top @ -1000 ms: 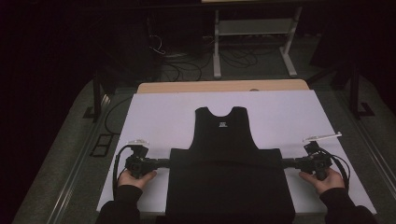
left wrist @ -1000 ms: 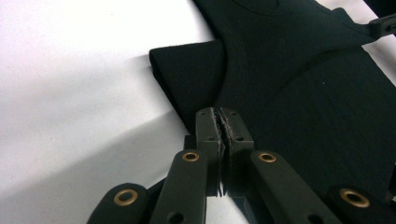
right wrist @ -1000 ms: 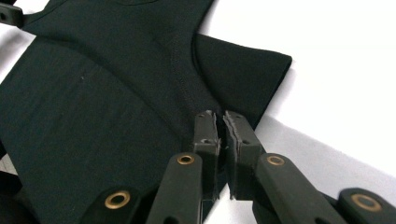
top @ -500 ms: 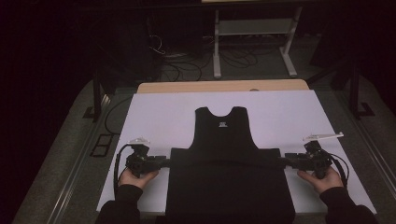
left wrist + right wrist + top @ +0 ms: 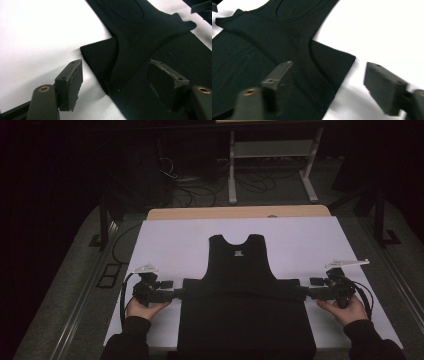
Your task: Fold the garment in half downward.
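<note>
A black tank top [image 5: 245, 305] lies flat on the white sheet [image 5: 175, 240], its lower part folded up over the body and its neck pointing away. My left gripper [image 5: 177, 294] sits at the fold's left end and my right gripper [image 5: 306, 293] at its right end. In the left gripper view the jaws [image 5: 115, 67] stand apart around the folded corner of the tank top [image 5: 150, 32], with the pads clear of it. The right gripper [image 5: 328, 67] likewise straddles the other corner of the tank top [image 5: 274, 30] without pressing it. Both pairs of jaws have just been opening.
The sheet covers a wooden table whose far edge [image 5: 240, 212] shows bare. Behind it stands a metal frame [image 5: 270, 150] with cables [image 5: 200, 190] on the dark floor. White sheet lies bare on either side of the garment.
Both grippers' jaws have spread apart and let go of the fold's corners. The hands and the tank top have kept their places.
</note>
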### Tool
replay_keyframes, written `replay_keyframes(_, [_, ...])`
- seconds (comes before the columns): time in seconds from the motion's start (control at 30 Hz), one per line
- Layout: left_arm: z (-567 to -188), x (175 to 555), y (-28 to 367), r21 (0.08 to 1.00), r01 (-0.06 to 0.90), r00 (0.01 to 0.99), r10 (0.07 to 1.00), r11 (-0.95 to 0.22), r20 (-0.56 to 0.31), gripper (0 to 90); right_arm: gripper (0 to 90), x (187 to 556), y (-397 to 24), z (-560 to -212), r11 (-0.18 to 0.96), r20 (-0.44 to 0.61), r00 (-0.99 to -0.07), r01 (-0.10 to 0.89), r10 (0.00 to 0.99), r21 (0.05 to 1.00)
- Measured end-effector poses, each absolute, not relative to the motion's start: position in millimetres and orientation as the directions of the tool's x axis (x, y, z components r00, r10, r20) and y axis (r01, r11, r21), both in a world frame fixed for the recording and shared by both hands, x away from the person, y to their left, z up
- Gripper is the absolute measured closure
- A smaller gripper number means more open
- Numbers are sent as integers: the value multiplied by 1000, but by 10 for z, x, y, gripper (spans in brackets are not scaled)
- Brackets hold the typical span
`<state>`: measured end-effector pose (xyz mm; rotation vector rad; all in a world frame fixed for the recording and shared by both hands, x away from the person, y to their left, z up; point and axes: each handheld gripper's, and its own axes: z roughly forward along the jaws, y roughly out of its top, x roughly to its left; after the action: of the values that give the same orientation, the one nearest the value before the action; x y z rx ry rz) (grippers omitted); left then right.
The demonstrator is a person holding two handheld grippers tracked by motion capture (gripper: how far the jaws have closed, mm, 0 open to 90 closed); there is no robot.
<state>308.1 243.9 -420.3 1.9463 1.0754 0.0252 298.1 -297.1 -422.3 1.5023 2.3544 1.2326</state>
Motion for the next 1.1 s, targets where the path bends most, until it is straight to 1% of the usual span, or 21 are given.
replay_keyframes(0.07, [-4190, 3113, 2414, 715, 653, 637, 690, -248, -343, 236, 120, 3009, -2953, -4216, 204, 312, -518, 716, 796, 668])
replay_keyframes(0.1, [-4182, 3133, 2398, 718, 647, 644, 688, -256, -335, 191, 87, 3033, -2936, -4204, 215, 294, -525, 706, 799, 675])
replay_keyframes(0.13, [-4179, 3151, 2384, 725, 637, 652, 685, -263, -325, 191, 87, 3033, -2936, -4204, 215, 294, -525, 706, 799, 675])
replay_keyframes(0.17, [-4173, 3167, 2365, 729, 629, 659, 683, -270, -315, 149, 10, 3069, -2921, -4194, 216, 284, -527, 698, 801, 683])
replay_keyframes(0.27, [-4169, 3192, 2335, 735, 615, 671, 679, -286, -298, 103, 0, 3102, -2903, -4175, 226, 275, -541, 684, 795, 693])
replay_keyframes(0.3, [-4174, 3202, 2329, 737, 612, 674, 676, -286, -297, 103, 0, 3102, -2903, -4175, 226, 275, -541, 684, 795, 693])
replay_keyframes(0.33, [-4189, 3230, 2322, 733, 621, 673, 669, -280, -315, 32, 0, 3128, -2887, -4168, 234, 265, -550, 675, 792, 700])
replay_keyframes(0.37, [-4189, 3230, 2322, 733, 621, 673, 669, -280, -315, 0, 0, 3139, -2881, -4164, 241, 265, -553, 677, 790, 695])
replay_keyframes(0.43, [-4197, 3252, 2313, 732, 622, 677, 662, -280, -322, 0, 0, 3152, -2874, -4163, 244, 260, -553, 676, 791, 696])
replay_keyframes(0.83, [-4198, 3349, 2289, 744, 596, 698, 654, -303, -293, 0, 0, 3345, -2751, -4119, 283, 234, -584, 657, 778, 698])
replay_keyframes(1.1, [-4143, 3458, 2242, 753, 576, 710, 652, -319, -267, 0, 0, 3433, -2733, -4031, 283, 222, -600, 630, 769, 723])
